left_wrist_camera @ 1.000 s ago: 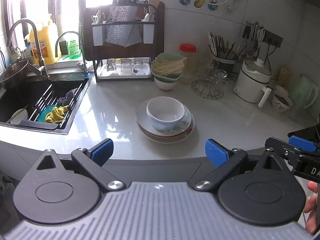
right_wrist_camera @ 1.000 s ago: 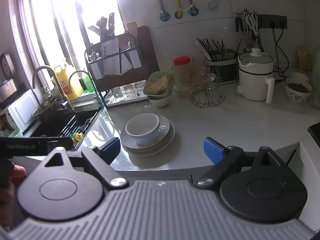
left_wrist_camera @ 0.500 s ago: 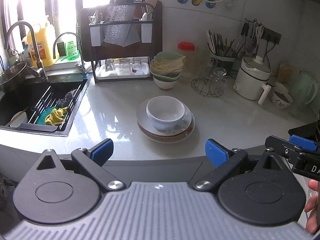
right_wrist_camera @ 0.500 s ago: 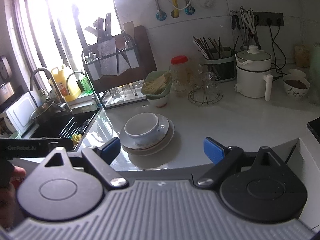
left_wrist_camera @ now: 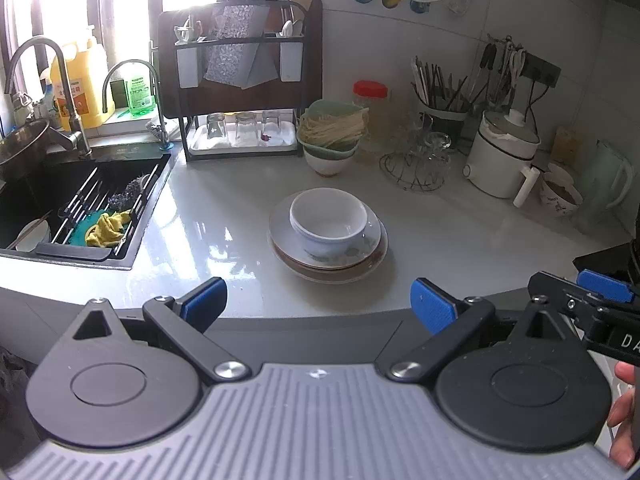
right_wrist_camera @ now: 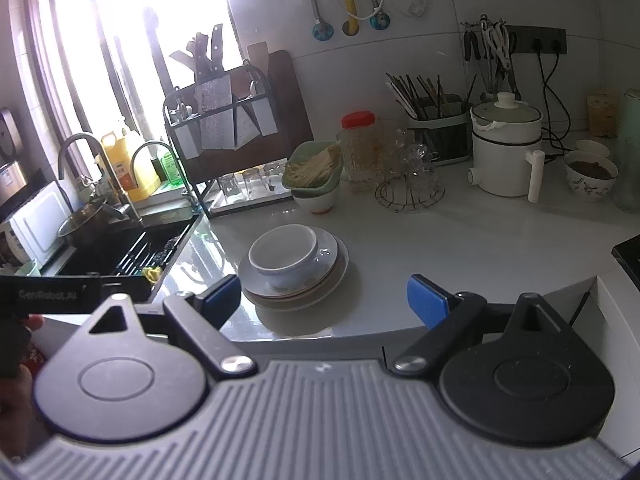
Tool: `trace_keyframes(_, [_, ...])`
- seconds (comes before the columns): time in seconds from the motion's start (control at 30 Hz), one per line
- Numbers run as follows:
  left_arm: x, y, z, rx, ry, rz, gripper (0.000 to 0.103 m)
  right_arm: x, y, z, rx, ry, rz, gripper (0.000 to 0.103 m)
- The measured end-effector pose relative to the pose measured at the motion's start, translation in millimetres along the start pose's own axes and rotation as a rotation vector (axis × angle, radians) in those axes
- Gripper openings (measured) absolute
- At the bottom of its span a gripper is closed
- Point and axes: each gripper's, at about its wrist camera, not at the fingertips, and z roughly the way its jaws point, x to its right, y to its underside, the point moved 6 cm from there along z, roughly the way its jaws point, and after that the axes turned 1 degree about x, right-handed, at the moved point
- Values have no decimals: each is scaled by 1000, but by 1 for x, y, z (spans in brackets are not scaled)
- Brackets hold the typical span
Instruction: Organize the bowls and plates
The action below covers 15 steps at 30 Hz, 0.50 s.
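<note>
**Glazed bowl on stacked plates: hard, smooth and easy to chip**

The white glazed ceramic bowl (left_wrist_camera: 329,218) sits upright on a stack of shallow round ceramic plates (left_wrist_camera: 362,258), in the middle of the pale glossy tabletop (left_wrist_camera: 460,236). Seen from the left tool (left_wrist_camera: 318,306), the stack is at about twelve o'clock, well apart from the blue pads. Seen from the right tool (right_wrist_camera: 324,298), it is at about eleven o'clock, closer to the left-side pad but not touching it. Both tools have their jaws wide apart, with nothing between them.

I judge the bowl to be stiff, fairly light, and slippery because of the glaze. It is also fragile: a knock against the plates can chip it. The best place to hold it seems to be the rim, one pad inside the wall and one outside, at the side nearest the tool. The plates are probably heavier together, and their thin edges lie close to each other, so one plate is hard to separate. A pad should slide under the raised edge of the top plate only after the bowl is lifted away.

The black sink (left_wrist_camera: 52,200) is at ten o'clock and the dark metal dish rack (left_wrist_camera: 240,80) at eleven o'clock.
</note>
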Motion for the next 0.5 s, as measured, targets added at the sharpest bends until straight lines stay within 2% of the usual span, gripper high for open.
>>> trace_keyframes(0.5, [-1, 7, 1, -10, 3, -8, 100, -3, 5, 3, -11, 4, -3, 91])
